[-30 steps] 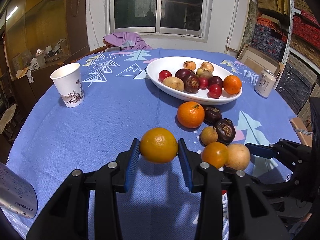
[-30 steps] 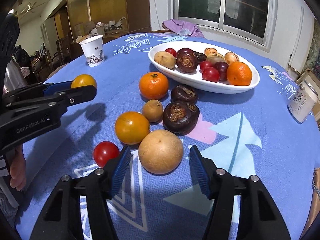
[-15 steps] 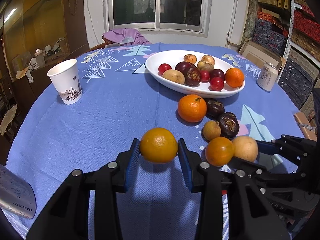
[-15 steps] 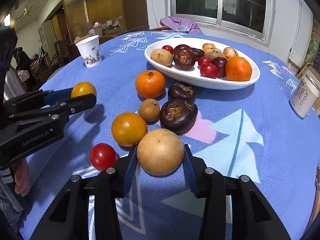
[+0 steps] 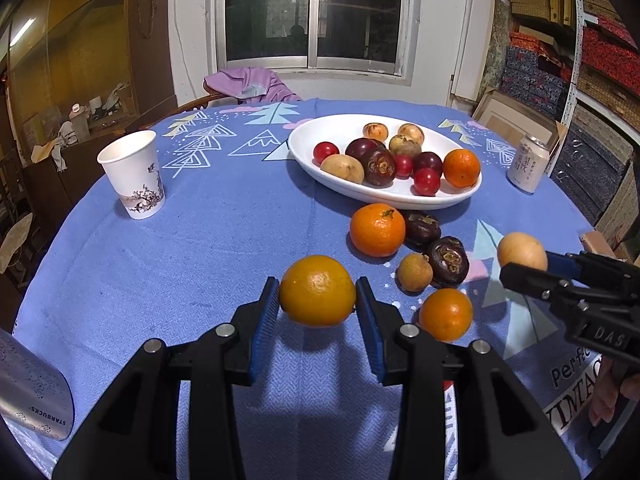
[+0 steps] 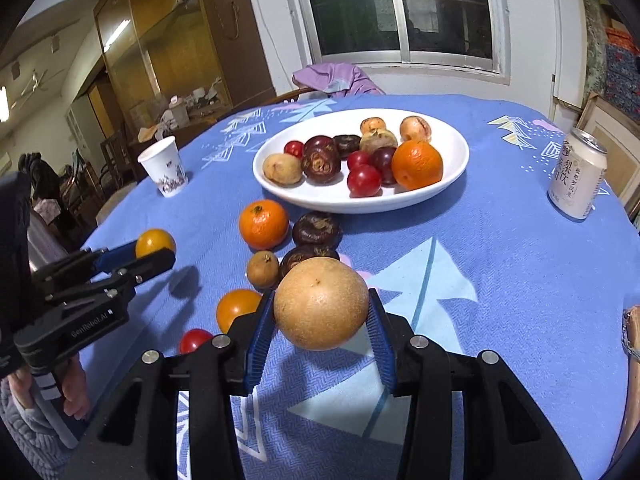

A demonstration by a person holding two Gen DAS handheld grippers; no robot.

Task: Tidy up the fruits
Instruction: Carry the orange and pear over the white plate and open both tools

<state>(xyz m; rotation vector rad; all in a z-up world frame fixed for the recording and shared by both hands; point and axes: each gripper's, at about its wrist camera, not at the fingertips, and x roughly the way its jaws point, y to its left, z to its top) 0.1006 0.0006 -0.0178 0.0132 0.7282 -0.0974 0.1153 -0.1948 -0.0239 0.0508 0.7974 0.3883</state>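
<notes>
The table (image 5: 168, 264), under a blue patterned cloth, is carrying the whole scene. The white oval dish (image 6: 452, 148) is sitting toward the far side, its long axis running across the view, already holding about a dozen fruits. Loose fruit is lying on the cloth between the dish and both tools: a mandarin (image 6: 263, 224), two dark fruits, a small brown one, an orange and a red tomato.

The right hand-held gripper (image 6: 320, 318) is clamped on a large tan pear (image 6: 321, 303), which is hanging clear of the cloth — its shadow is falling below it. The left hand-held gripper (image 5: 317, 308) is clamped on a yellow-orange citrus (image 5: 317, 290), also clear of the surface.

Deciding relation: the dish is lying straight ahead of and beyond the pear, with the loose fruit in between; from the left tool it is lying ahead and to the right. Judged from both views, the right hand is the nearer — its load would need to pass over the loose fruit and the near rim.

A paper cup (image 5: 134, 174) and a drinks can (image 6: 576, 174) are standing well apart from that path.
</notes>
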